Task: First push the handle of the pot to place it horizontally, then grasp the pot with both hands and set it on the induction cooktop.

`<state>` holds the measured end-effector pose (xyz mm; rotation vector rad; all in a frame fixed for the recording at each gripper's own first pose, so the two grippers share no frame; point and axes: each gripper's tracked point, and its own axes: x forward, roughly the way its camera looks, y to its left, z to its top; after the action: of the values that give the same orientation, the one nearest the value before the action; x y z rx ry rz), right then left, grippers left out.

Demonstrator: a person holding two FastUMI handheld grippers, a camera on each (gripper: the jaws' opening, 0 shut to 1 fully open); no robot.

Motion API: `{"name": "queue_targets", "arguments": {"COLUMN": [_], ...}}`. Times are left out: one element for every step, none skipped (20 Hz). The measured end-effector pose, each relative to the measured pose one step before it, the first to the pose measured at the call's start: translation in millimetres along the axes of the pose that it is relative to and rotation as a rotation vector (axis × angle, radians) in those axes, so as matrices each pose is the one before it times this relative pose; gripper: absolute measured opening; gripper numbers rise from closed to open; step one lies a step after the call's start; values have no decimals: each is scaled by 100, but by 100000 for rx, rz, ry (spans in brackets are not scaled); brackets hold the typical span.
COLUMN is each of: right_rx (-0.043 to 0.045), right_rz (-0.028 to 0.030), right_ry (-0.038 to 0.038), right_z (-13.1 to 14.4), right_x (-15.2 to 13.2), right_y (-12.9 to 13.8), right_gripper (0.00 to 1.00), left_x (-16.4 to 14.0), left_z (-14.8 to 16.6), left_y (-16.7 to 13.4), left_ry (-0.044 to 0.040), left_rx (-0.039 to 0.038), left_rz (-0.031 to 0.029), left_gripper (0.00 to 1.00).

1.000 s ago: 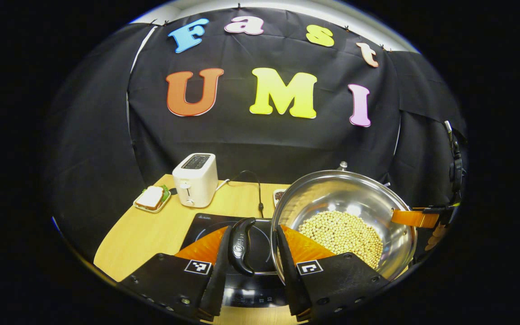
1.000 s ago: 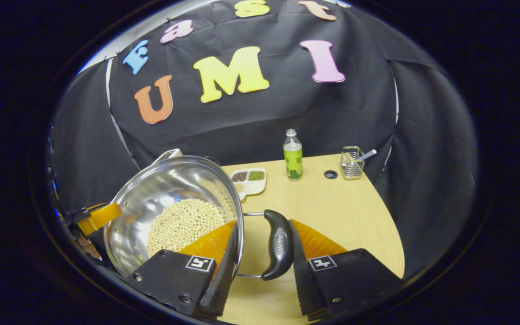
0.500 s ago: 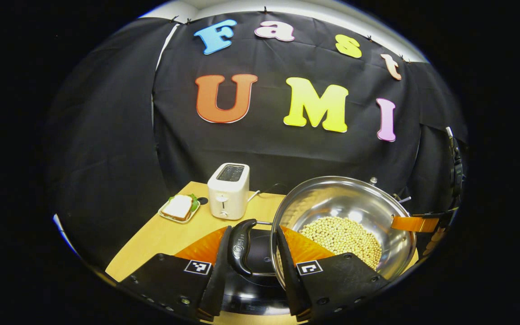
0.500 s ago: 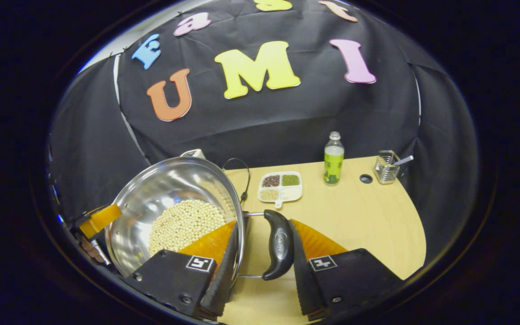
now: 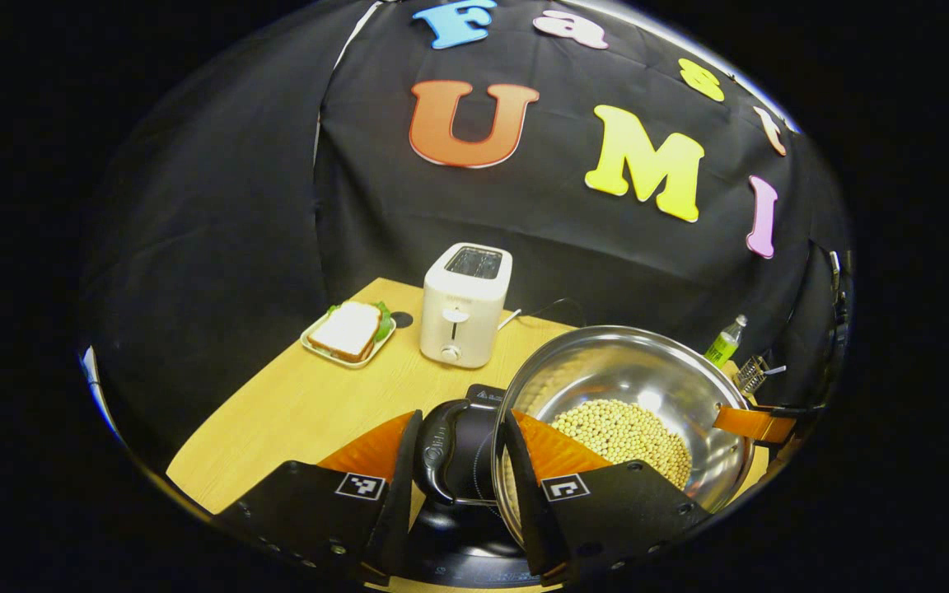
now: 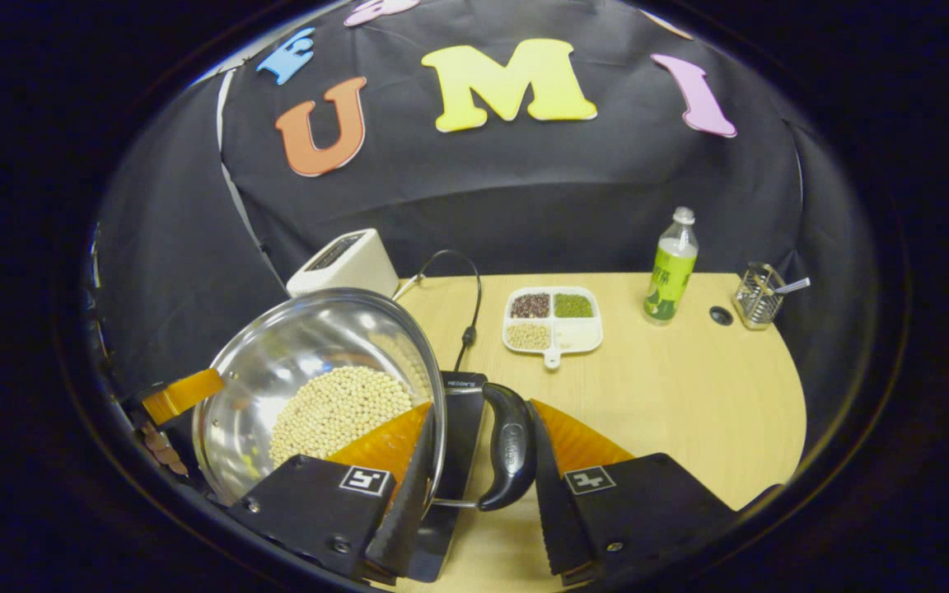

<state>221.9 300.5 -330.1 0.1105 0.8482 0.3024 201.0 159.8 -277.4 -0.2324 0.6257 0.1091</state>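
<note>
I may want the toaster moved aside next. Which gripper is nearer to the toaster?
Left. The left gripper holds the pot handle on the toaster side, the toaster just ahead. The right gripper holds the opposite handle, with the pot between it and the toaster.

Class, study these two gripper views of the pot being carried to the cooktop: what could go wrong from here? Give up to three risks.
1. The pot is open and holds many soybeans; tipping it may spill them.
2. Each gripper, left and right, straddles a smooth black side handle and the rim; a slip on either side might drop the pot.
3. The cooktop lies under one side of the pot; setting it down off-centre may leave it overhanging.
</note>
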Motion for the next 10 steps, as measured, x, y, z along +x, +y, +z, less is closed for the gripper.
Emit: {"name": "queue_targets", "arguments": {"right_rx": [265, -582, 821, 2566, -740, -1599, 21, -753, 695, -930], "right_rz": [-621, -898, -405, 1823, 12, -1183, -535, -205, -16, -267], "right_ry": [1574, 3075, 3121, -4497, 641, -732, 96, 277, 58, 205], "right_z": [-769, -1031, -1026, 778, -55, 345, -81, -103, -38, -79], "right_x": [1675, 1605, 1308, 1701, -765, 452, -111, 53, 32, 11], "right_y": [-168, -260, -120, 420, -28, 9, -58, 36, -123, -12], "right_gripper": [60, 60, 60, 60, 60, 60, 61, 60, 60, 60], "left_x": [1679, 1732, 987, 2378, -722, 558, 233, -123, -138, -339], "left_z": [-893, -1156, -953, 2088, -475, 912, -545, 33, 113, 17], "left_y": [161, 88, 379, -36, 127, -433, -86, -54, 551, 215], "left_ry": [2433, 2956, 3022, -11096, 7025, -3421, 1876, -685, 600, 785], "left_rx": [-726, -799, -1854, 2522, -462, 19, -9, -737, -440, 212], "left_rz": [2, -288, -99, -1502, 1610, -470, -594, -978, -692, -361], "left_gripper": [54, 54, 54, 54, 57, 60, 53, 53, 53, 53]}}
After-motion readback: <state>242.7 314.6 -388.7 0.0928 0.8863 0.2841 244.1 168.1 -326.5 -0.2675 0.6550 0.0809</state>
